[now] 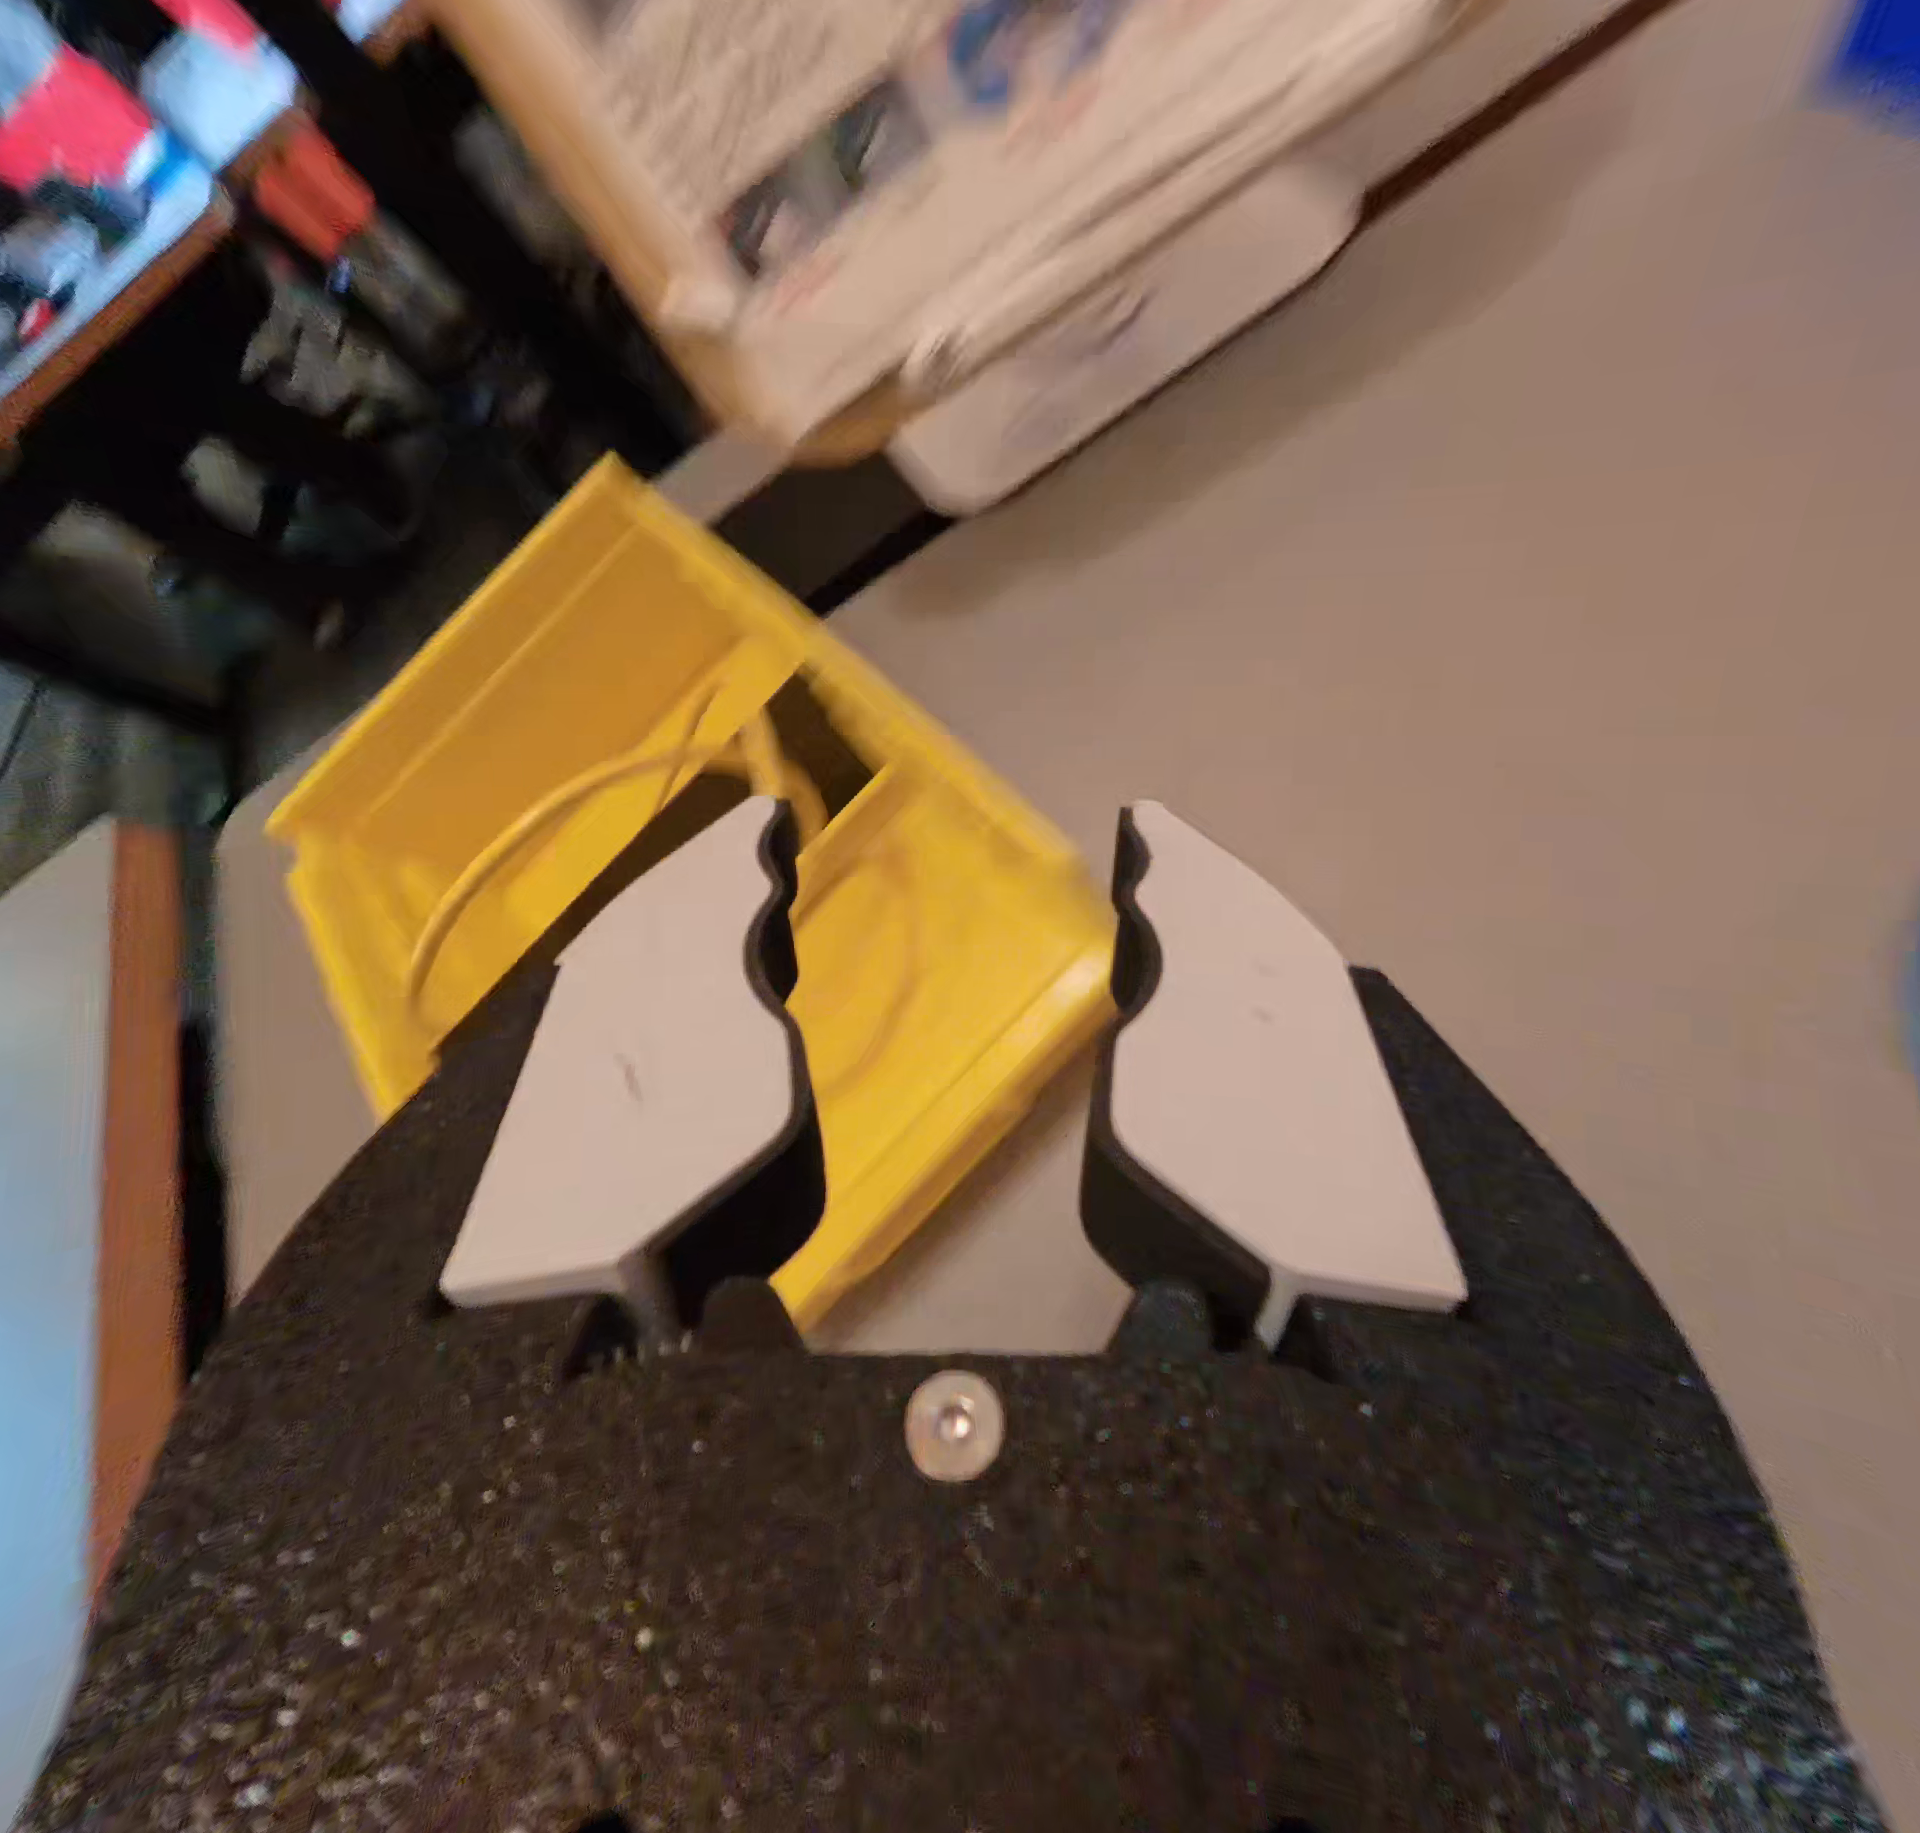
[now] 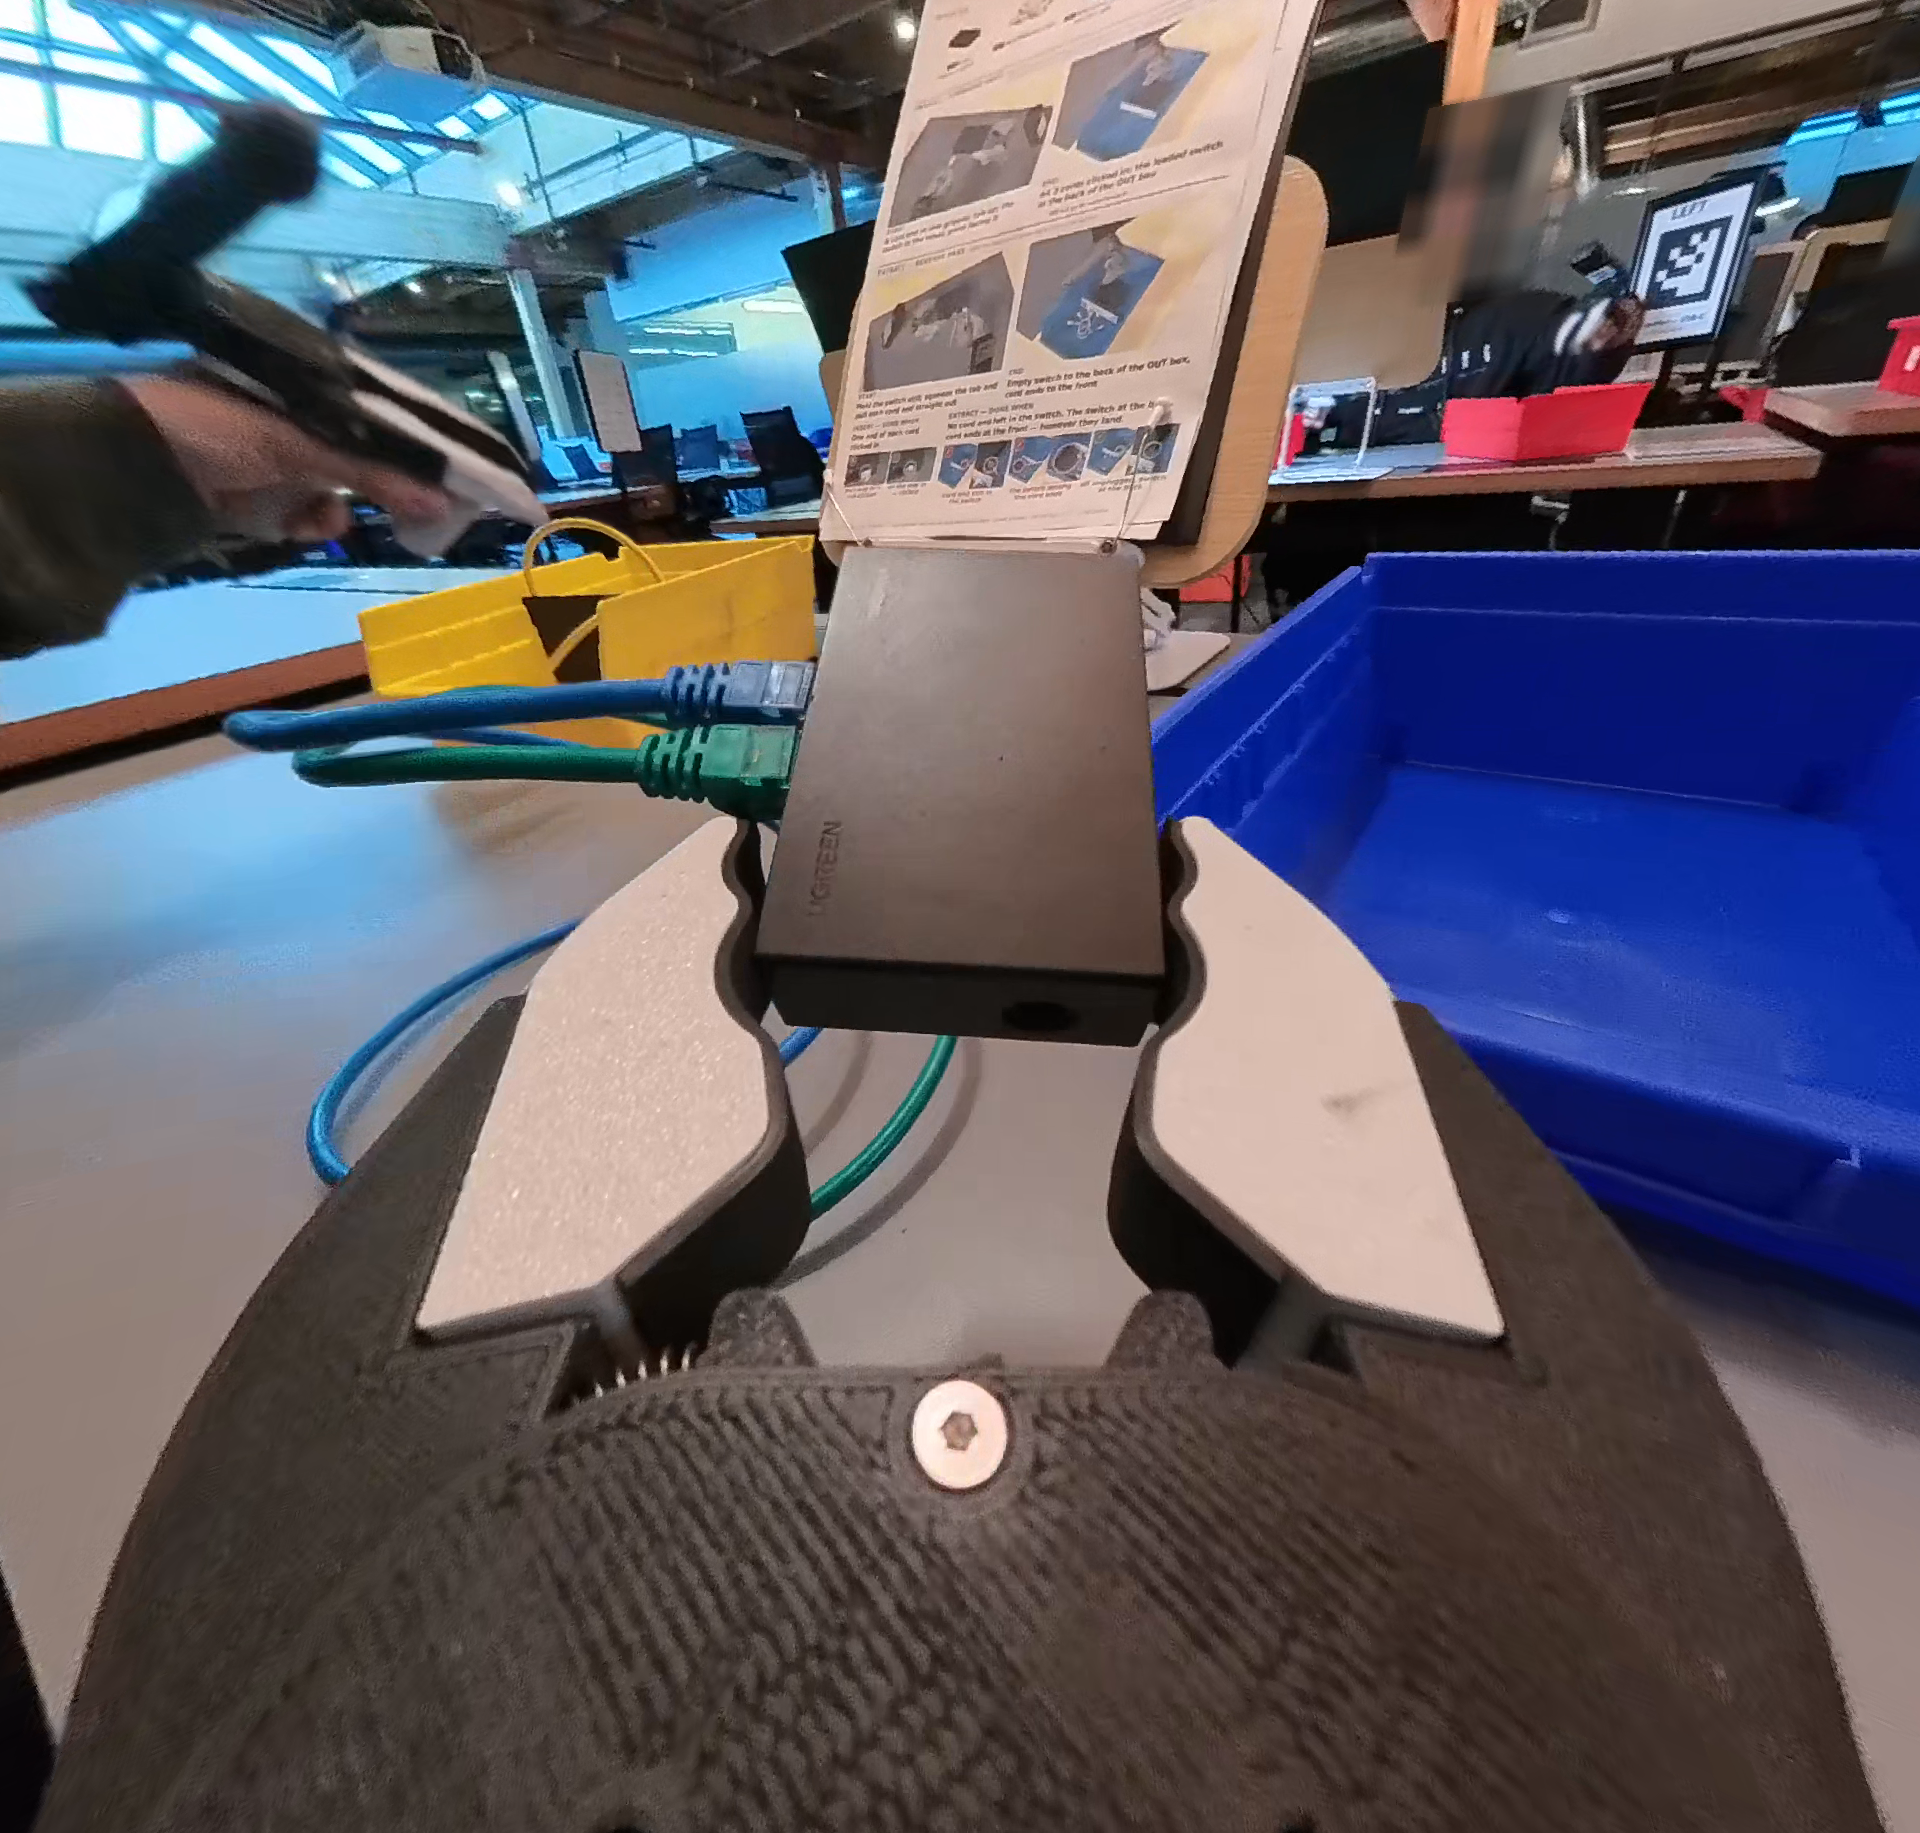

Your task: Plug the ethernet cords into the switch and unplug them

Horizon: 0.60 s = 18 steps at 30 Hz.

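Grey table [image 2: 208,910]: right gripper [image 2: 956,910] is clamping the switch [image 2: 966,775] steady, blue cord [image 2: 468,708] and green cord [image 2: 468,767] plugged at its left (bracing for insertion); left gripper [image 1: 951,900] is hovering spread, empty, over yellow bin [image 1: 582,744].

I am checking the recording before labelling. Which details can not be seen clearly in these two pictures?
- Right wrist view: the switch ports face left, so free ports cannot be counted.
- Right wrist view: the blue cord and green cord far ends are hidden under the right gripper.
- Left wrist view: motion blur hides how many cords lie in the yellow bin.
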### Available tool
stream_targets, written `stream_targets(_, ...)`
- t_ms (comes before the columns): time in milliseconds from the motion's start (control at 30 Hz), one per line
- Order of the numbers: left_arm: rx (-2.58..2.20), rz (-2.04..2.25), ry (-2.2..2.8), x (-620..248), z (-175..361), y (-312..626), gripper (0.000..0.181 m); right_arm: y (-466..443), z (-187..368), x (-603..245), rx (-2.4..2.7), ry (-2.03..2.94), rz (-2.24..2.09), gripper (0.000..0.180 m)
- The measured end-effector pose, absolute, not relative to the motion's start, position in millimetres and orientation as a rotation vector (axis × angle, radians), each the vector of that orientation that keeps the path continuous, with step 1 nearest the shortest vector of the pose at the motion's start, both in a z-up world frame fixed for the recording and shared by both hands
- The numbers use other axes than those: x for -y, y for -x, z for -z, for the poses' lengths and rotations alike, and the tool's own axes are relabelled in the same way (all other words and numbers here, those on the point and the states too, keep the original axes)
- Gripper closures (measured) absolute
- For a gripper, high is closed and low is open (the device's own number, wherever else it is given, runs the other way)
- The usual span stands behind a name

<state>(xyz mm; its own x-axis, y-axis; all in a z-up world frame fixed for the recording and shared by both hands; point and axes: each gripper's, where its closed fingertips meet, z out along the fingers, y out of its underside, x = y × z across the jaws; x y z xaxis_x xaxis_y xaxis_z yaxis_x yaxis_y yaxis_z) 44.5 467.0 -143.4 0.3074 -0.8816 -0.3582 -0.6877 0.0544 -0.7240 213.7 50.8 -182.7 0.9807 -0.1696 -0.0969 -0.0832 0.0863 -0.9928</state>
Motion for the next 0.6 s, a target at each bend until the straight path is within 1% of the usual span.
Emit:
stream_targets(100, -1.493, 0.184, 1.768, -513.2, 184.6, -28.7, 0.118, -213.6, 181.7, -49.9, -0.205, 1.477, 0.048, 0.107)
stream_targets(200, -1.542, 0.075, 1.682, -542.2, 204.0, -33.2, 0.117, -212.3, 181.9, -50.3, -0.196, 1.479, 0.04, 0.107)
stream_targets(267, -1.583, 0.015, 1.588, -553.0, 206.0, -44.4, 0.117, -209.8, 182.5, -51.6, -0.179, 1.488, 0.034, 0.107)
stream_targets(400, -1.675, -0.192, 1.301, -569.9, 190.2, -67.9, 0.102, -207.2, 184.2, -54.0, -0.16, 1.507, 0.05, 0.107)
stream_targets(500, -1.831, -0.374, 1.117, -576.8, 194.4, -77.7, 0.09, -205.5, 186.0, -56.0, -0.147, 1.524, 0.06, 0.107)
stream_targets(600, -1.924, -0.453, 1.045, -583.3, 199.2, -83.5, 0.09, -203.7, 187.3, -57.6, -0.134, 1.536, 0.059, 0.107)
